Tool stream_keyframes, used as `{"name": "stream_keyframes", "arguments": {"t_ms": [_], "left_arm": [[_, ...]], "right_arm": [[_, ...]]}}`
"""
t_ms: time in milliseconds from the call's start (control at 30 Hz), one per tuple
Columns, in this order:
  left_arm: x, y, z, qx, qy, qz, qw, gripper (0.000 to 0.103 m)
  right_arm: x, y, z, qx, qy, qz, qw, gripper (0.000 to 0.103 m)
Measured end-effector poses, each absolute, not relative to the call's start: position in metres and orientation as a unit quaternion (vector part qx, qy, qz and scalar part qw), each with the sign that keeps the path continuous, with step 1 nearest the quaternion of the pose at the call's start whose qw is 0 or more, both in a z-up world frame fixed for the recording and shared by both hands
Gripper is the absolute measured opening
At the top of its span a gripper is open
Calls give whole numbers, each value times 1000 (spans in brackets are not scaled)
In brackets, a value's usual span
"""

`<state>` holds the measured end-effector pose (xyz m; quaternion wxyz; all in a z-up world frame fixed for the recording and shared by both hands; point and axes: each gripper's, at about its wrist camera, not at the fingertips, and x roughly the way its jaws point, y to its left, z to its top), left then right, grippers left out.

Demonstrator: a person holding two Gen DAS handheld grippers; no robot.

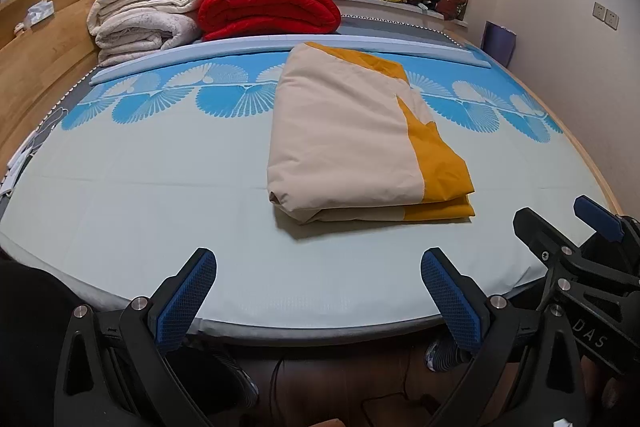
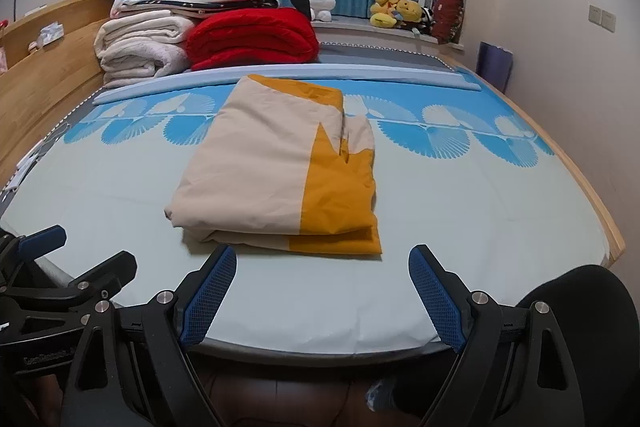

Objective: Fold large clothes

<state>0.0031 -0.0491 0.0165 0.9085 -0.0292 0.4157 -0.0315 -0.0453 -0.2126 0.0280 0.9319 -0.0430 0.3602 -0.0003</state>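
Both open tongs (image 2: 322, 267) short of folded cloth (image 2: 276, 183).

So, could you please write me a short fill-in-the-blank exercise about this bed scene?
1. The folded quilt is cream and ____.
2. Both the left gripper and the right gripper are ____.
3. The rolled blanket beside the white stack is ____.

Missing words: yellow; open; red

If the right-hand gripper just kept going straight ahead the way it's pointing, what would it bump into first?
Most likely the folded beige-and-yellow cloth on the bed. The open right gripper points at its near edge, though depth is hard to judge, and it might skim over it.
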Motion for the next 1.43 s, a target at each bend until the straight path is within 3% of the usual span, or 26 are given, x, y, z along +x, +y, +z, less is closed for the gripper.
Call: {"name": "stream_keyframes", "arguments": {"t_ms": [1433], "left_arm": [[3, -50, 13, -28, 419, -33, 907, 102]], "right_arm": [[-44, -210, 27, -44, 360, -1, 932, 88]]}}
